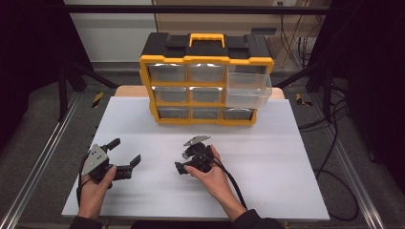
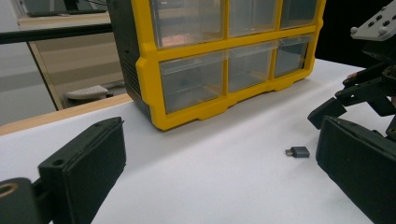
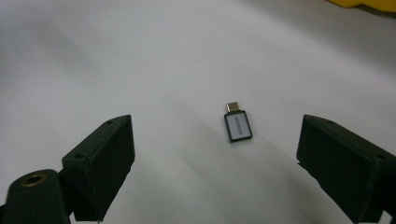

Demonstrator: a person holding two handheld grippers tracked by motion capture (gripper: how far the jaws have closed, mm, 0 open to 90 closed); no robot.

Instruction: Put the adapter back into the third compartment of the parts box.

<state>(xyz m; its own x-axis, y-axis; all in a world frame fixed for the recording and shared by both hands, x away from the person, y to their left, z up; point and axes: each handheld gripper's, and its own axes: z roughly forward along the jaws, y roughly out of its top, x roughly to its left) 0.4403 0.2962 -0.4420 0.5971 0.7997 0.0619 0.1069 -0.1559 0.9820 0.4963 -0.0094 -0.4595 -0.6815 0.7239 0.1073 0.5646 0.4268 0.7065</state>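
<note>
Lying flat on the white desk (image 1: 286,157) toward its near edge, the small grey adapter (image 3: 238,126) sits between the right gripper (image 3: 215,158)'s wide-open jaws, untouched. The left gripper (image 2: 210,177), jaws also spread wide, rests nearer the desk's left edge, facing the yellow drawer cabinet (image 2: 219,100).

Faint print, not legible

The small grey rectangular metal-tipped adapter (image 3: 238,124) near the white surface's middle carries a light line of lettering, too blurred to read.
</note>
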